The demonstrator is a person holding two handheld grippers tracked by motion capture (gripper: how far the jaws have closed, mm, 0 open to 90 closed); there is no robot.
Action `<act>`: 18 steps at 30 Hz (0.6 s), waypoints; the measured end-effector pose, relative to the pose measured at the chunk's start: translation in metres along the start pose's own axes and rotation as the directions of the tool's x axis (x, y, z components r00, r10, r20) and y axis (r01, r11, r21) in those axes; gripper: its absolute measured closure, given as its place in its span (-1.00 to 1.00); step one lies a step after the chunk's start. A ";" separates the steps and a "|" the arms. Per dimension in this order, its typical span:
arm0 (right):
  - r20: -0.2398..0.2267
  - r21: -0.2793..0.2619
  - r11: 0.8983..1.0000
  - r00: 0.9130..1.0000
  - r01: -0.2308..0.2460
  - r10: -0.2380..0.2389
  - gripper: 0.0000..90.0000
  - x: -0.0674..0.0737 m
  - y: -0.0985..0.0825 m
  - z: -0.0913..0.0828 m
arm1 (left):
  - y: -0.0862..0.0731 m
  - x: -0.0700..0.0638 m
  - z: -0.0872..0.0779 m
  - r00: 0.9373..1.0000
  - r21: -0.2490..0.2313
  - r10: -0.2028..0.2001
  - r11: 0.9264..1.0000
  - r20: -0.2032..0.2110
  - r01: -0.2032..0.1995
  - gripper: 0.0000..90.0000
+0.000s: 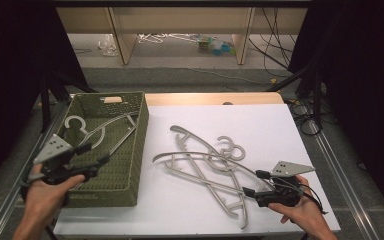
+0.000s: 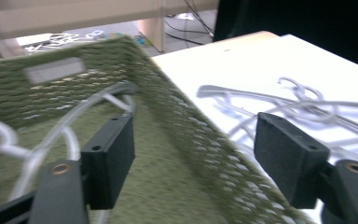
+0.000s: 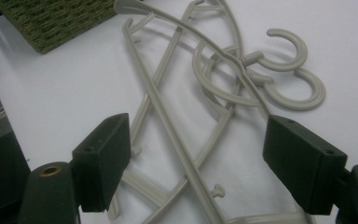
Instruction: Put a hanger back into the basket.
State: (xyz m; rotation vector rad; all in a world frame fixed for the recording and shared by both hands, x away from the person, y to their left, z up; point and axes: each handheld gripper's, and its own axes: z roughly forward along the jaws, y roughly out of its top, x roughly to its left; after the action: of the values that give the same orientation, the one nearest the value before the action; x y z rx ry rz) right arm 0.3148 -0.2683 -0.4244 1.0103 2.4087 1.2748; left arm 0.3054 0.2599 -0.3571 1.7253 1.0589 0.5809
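The hangers (image 1: 207,165) lie crossed in a heap near the middle of the white table (image 1: 280,125), hooks interlocked, so lifting one could drag its neighbours along or off the near edge. The right gripper (image 1: 252,183) hovers at the pile's near end, jaws spread and empty. The left gripper (image 1: 96,154), also gaping, hangs over the green woven basket (image 1: 139,135) at the table's left edge, where one hanger (image 1: 97,131) already lies. They are thin, smooth grey plastic; the basket's weave looks coarse enough to snag a hook.

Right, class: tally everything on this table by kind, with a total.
Green basket: 1
Grey hangers: 4 (1 in the basket, 3 tangled on the table)
Claws: 2 (left claw, right claw)
Total: 7
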 end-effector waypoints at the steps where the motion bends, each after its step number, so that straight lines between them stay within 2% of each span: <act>1: 0.009 -0.007 1.000 1.000 0.003 -0.003 -0.47 -0.001 0.000 0.000 | 0.000 0.000 0.000 1.000 0.000 0.000 1.000 0.000 0.000 -0.39; 2: 0.005 -0.005 1.000 1.000 -0.009 0.009 -0.47 -0.001 0.000 0.000 | -0.003 -0.009 0.003 0.999 -0.013 -0.022 1.000 0.037 0.022 -0.41; 4: 0.000 -0.007 1.000 1.000 -0.005 0.005 -0.47 -0.002 0.000 0.002 | -0.008 -0.027 0.011 0.993 -0.028 -0.047 0.998 0.111 0.050 -0.47; 5: 0.000 -0.007 1.000 1.000 -0.005 0.005 -0.47 -0.002 0.000 0.002 | -0.009 -0.033 0.013 0.991 -0.021 -0.047 0.998 0.129 0.051 -0.47; 6: 0.001 -0.016 1.000 1.000 -0.005 0.005 -0.47 -0.002 -0.001 0.002 | -0.012 -0.042 0.017 0.988 -0.022 -0.027 0.999 0.154 0.031 -0.47; 7: 0.010 -0.027 1.000 1.000 -0.004 0.004 -0.48 -0.002 0.000 0.003 | -0.015 -0.054 0.021 0.988 -0.016 0.018 1.000 0.153 -0.015 -0.50; 8: 0.010 -0.027 1.000 1.000 -0.004 0.004 -0.48 -0.002 0.000 0.003 | -0.015 -0.054 0.021 0.988 -0.016 0.018 1.000 0.153 -0.015 -0.54; 9: 0.011 -0.031 1.000 1.000 -0.002 0.002 -0.48 -0.001 0.000 0.003 | -0.018 -0.060 0.024 0.987 -0.015 0.026 1.000 0.160 -0.024 -0.54; 10: 0.001 -0.026 1.000 1.000 0.002 -0.002 -0.49 -0.001 0.000 0.004 | -0.024 -0.067 0.027 0.987 -0.024 0.020 1.000 0.161 -0.016 -0.55; 12: -0.001 -0.034 0.999 1.000 0.004 -0.004 -0.49 -0.002 -0.001 0.004 | -0.028 -0.070 0.028 0.987 -0.021 0.011 1.000 0.158 -0.008 -0.55; 14: 0.003 -0.027 1.000 1.000 0.005 -0.005 -0.51 -0.002 -0.001 0.004 | -0.037 -0.078 0.034 0.984 -0.018 0.007 1.000 0.177 -0.004 -0.57; 15: 0.004 -0.029 1.000 1.000 0.003 -0.003 -0.52 -0.002 -0.001 0.004 | -0.040 -0.081 0.035 0.982 -0.008 0.025 1.000 0.189 -0.023 -0.58; 16: 0.004 -0.033 0.999 1.000 0.005 -0.005 -0.52 -0.002 -0.001 0.004 | -0.043 -0.083 0.038 0.976 -0.004 0.038 0.999 0.215 -0.038 -0.62; 17: 0.004 -0.033 0.999 1.000 0.005 -0.005 -0.52 -0.002 -0.001 0.004 | -0.045 -0.085 0.040 0.974 -0.001 0.047 0.999 0.221 -0.048 -0.62; 18: 0.007 -0.036 0.999 1.000 0.009 -0.009 -0.52 -0.001 -0.001 0.004 | -0.048 -0.087 0.043 0.973 -0.004 0.038 0.999 0.227 -0.038 -0.62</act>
State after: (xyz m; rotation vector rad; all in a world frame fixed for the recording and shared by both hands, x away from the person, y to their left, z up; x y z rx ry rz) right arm 0.3173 -0.2672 -0.4280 0.9917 2.3737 1.3047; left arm 0.2762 0.1706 -0.4100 1.7676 0.8660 0.3951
